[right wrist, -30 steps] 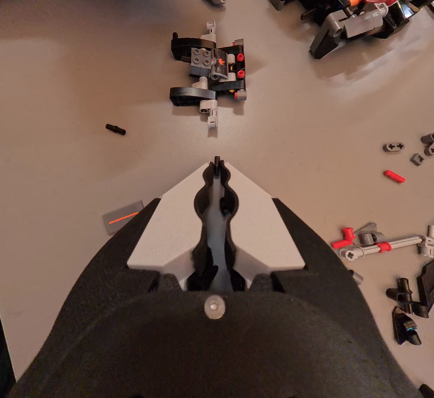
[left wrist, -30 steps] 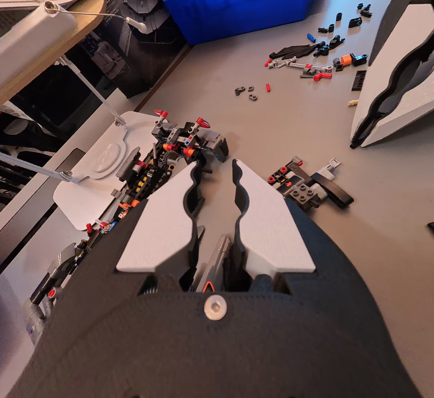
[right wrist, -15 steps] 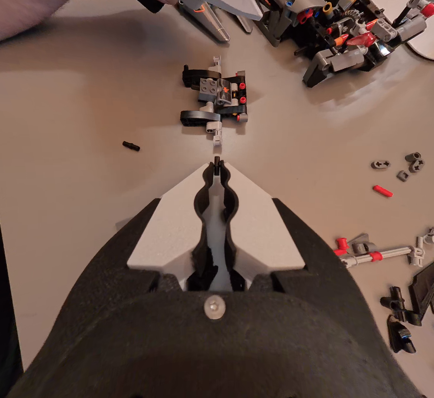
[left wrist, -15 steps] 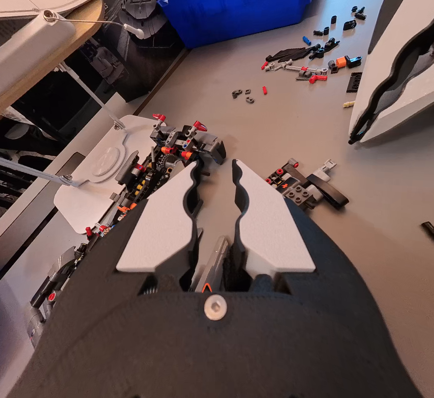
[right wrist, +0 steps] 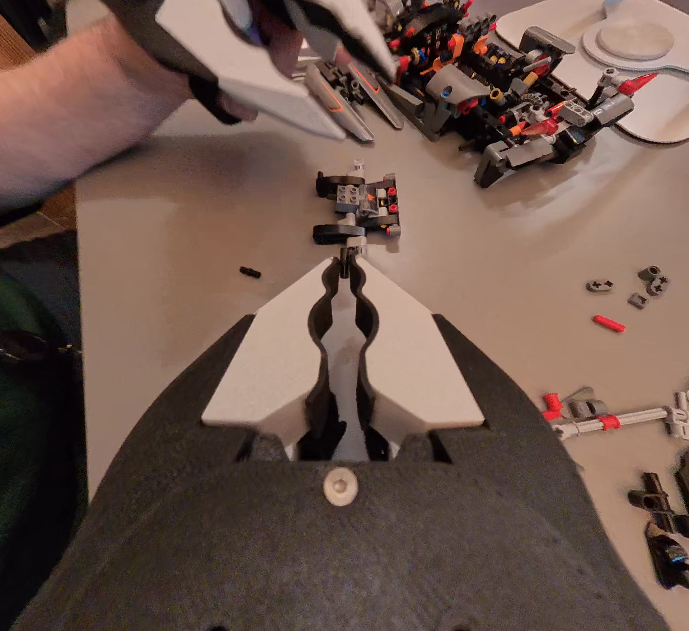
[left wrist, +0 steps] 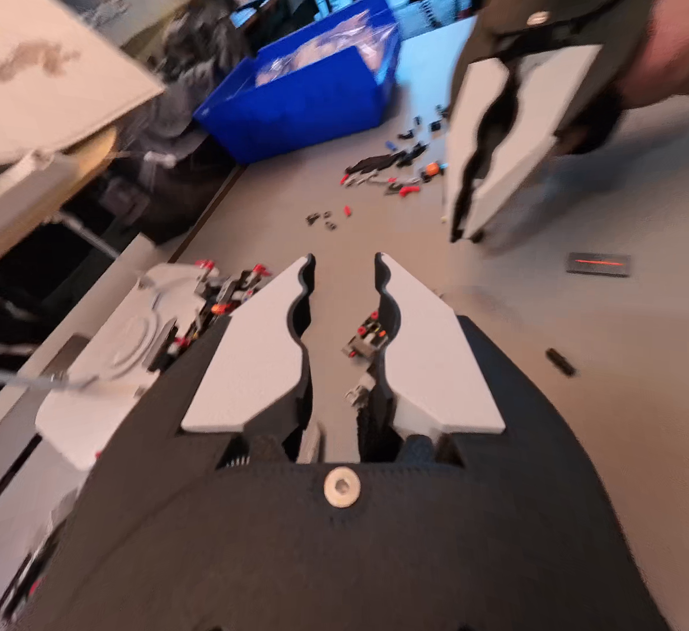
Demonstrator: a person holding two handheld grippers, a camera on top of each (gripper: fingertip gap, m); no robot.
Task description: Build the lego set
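Observation:
My right gripper (right wrist: pixel 345 264) is shut on a small black pin (right wrist: pixel 345 271), whose tip is at the grey connector of a small black-and-grey sub-assembly (right wrist: pixel 358 207) on the grey table. My left gripper (left wrist: pixel 345 259) is open and empty, hovering over that sub-assembly (left wrist: pixel 367 337), which shows between its fingers. The large, partly built car model (right wrist: pixel 484 84) lies at the back right. The left gripper also shows in the right wrist view (right wrist: pixel 367 106), held by a hand. The right gripper shows blurred in the left wrist view (left wrist: pixel 466 236).
A blue bin (left wrist: pixel 309 106) stands at the back. A loose black pin (right wrist: pixel 249 272), grey connectors (right wrist: pixel 634 285), a red pin (right wrist: pixel 609 324), an axle piece (right wrist: pixel 611 419) and black parts (right wrist: pixel 660 516) lie around. A black tile (left wrist: pixel 598 264) lies to the right. A white stand base (right wrist: pixel 634 35) sits behind the model. One gripper's finger ends stand about 8 cm off the other's.
My left gripper has swung right from beside the car model to over the sub-assembly, with motion blur. My right gripper has carried the pin forward up to the sub-assembly's connector.

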